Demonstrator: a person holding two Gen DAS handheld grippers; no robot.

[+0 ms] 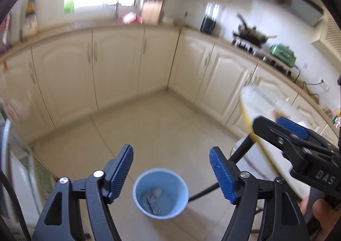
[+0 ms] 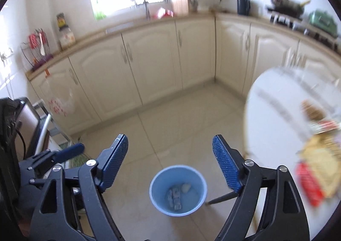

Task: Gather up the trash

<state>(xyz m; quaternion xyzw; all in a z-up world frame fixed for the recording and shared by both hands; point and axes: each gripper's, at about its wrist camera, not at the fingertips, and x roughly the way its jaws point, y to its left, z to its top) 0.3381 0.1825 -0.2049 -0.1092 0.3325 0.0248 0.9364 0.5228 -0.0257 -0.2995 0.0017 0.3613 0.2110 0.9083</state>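
Observation:
A light blue bin (image 1: 160, 193) stands on the tiled floor, with a wrapper and a pale scrap at its bottom. It also shows in the right wrist view (image 2: 178, 190). My left gripper (image 1: 171, 173) is open and empty above the bin. My right gripper (image 2: 170, 163) is open and empty above it too; it shows at the right of the left wrist view (image 1: 283, 128). Wrappers and food trash (image 2: 315, 155) lie on the white round table (image 2: 270, 117), blurred.
Cream kitchen cabinets (image 1: 115, 66) run along the back and right walls under a cluttered counter. The round table (image 1: 251, 102) stands on black legs (image 1: 243, 149) to the right of the bin. A metal rack (image 2: 46, 125) stands at the left.

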